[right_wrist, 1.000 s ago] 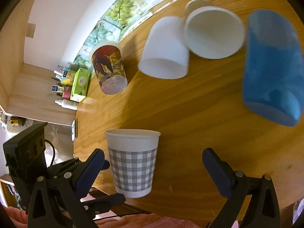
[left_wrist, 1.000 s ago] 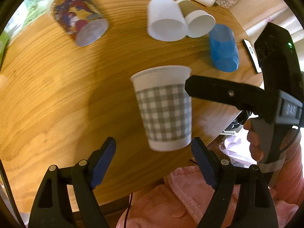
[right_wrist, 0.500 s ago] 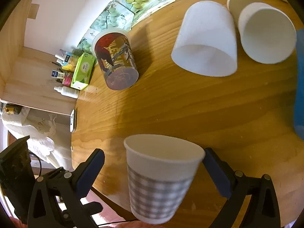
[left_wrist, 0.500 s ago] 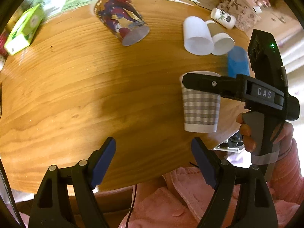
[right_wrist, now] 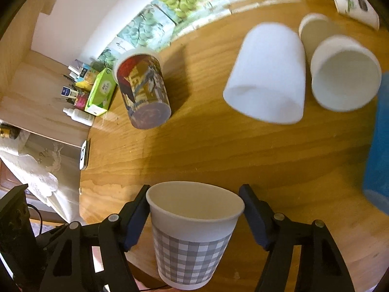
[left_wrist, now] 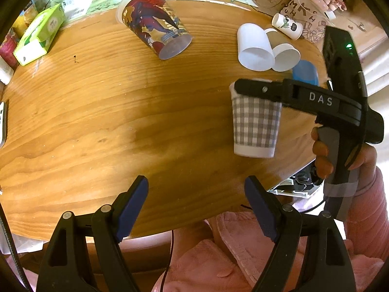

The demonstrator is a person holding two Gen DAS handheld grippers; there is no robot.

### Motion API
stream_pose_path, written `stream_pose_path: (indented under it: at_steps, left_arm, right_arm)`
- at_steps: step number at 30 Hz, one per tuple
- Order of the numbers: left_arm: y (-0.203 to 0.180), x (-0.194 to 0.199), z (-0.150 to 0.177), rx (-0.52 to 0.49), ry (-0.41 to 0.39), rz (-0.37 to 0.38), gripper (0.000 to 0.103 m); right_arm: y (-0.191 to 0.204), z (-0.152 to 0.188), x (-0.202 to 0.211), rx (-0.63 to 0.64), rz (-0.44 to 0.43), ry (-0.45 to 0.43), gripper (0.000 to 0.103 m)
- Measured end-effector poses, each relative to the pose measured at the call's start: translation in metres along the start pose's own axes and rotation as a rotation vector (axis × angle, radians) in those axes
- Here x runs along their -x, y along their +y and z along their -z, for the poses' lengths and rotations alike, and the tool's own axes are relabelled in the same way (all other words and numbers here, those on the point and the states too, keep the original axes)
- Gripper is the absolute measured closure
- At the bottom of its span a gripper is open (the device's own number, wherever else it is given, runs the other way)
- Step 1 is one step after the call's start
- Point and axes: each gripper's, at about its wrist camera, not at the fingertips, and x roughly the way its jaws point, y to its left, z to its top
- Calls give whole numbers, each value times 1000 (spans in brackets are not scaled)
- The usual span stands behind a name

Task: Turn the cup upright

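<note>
A grey-and-white checked paper cup (right_wrist: pixel 192 238) stands upright near the front edge of the round wooden table (left_wrist: pixel 97 112). My right gripper (right_wrist: pixel 194 216) is shut on it just below the rim, one blue pad on each side. In the left wrist view the same cup (left_wrist: pixel 255 124) shows at the right, with a right gripper finger (left_wrist: pixel 257 88) across its rim. My left gripper (left_wrist: pixel 197 206) is open and empty over the table's front edge, left of the cup.
A printed cup (left_wrist: pixel 155 34) lies on its side at the back. A white cup (left_wrist: pixel 254 46), a paper cup (left_wrist: pixel 284 54) and a blue cup (left_wrist: pixel 305 74) lie at the back right. A green tissue box (left_wrist: pixel 39 39) stands at the far left.
My right gripper has moved in around the checked cup and shut on it. My left gripper has drawn back and to the left, away from the cup.
</note>
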Motion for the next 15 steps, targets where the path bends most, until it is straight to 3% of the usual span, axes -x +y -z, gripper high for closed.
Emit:
stream_pose_path:
  at_steps: [10, 15]
  left_arm:
    - [4, 7, 4, 32, -37, 4, 19]
    - [5, 8, 6, 51, -49, -3, 19]
  right_arm:
    - [35, 15, 31, 291, 197, -296, 31]
    - [50, 35, 27, 459, 273, -363, 31]
